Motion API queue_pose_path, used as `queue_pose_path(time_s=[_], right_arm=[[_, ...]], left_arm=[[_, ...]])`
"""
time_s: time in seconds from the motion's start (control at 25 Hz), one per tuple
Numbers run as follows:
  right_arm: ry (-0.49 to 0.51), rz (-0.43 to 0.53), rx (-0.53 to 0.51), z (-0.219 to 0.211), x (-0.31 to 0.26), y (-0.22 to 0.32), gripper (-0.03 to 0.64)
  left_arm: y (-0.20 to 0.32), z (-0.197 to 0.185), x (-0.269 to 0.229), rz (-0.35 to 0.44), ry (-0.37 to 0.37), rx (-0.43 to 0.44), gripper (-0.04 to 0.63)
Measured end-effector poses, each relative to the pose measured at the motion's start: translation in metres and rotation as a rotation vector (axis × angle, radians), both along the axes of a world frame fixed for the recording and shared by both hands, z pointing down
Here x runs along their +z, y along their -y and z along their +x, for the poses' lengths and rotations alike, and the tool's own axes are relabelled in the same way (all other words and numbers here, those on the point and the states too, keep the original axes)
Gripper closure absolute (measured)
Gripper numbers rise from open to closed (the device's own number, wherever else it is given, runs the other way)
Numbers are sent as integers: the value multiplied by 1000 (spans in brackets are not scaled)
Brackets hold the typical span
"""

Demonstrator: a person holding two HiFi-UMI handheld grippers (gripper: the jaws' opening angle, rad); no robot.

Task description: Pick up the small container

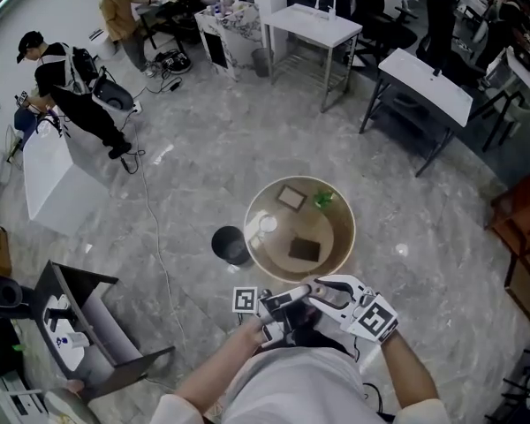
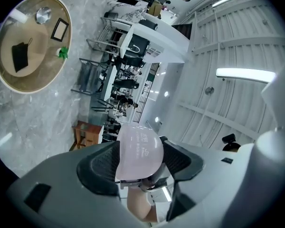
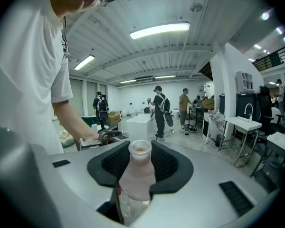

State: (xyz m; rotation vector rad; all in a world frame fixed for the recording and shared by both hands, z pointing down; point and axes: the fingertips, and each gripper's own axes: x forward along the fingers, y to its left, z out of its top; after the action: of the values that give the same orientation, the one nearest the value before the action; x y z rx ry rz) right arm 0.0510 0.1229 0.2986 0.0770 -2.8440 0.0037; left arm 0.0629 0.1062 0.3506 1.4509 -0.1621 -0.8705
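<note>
Head view shows both tools drawn in against the person's chest, on the near side of the round bench (image 1: 332, 237) and clear of its rim. The left claw (image 2: 140, 159) pinches a pale pink dome (image 2: 139, 148) between its ribbed black pads; whether that dome is a cap or the end of another vessel, I cannot tell. On the bench itself, reading across from its left edge, sit a small white cup (image 1: 267, 224), a picture frame (image 1: 291, 197), a black pouch (image 1: 304, 250) and a green item (image 1: 323, 199). None of them is touched by either tool. The right claw (image 3: 141, 164) is closed on the small container (image 3: 137, 177), a cloudy plastic bottle, which is held off the bench rather than standing on it. The pads press on its narrow neck and shoulder, just below the mouth. The mouth looks uncapped, with something tan inside. I judge it light, thin-walled and smooth, so it would likely dent under a hard squeeze and slide under a weak one. The narrowing beneath the lip seems the safest hold, since the pads can seat there, and it is best kept mouth-up.
</note>
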Motion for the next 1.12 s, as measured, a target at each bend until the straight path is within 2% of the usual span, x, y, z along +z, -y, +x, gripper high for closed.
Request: queue_pose_path(time_s=[0.56, 0.8, 1.12], right_arm=[[-8, 46, 84, -11, -33, -64, 465], [7, 56, 108, -1, -39, -79, 465], [25, 76, 86, 20, -51, -87, 465]], left_arm=[[-63, -10, -32, 26, 4, 62, 313], [-77, 1, -39, 32, 6, 75, 313], [-85, 20, -51, 32, 18, 53, 313]])
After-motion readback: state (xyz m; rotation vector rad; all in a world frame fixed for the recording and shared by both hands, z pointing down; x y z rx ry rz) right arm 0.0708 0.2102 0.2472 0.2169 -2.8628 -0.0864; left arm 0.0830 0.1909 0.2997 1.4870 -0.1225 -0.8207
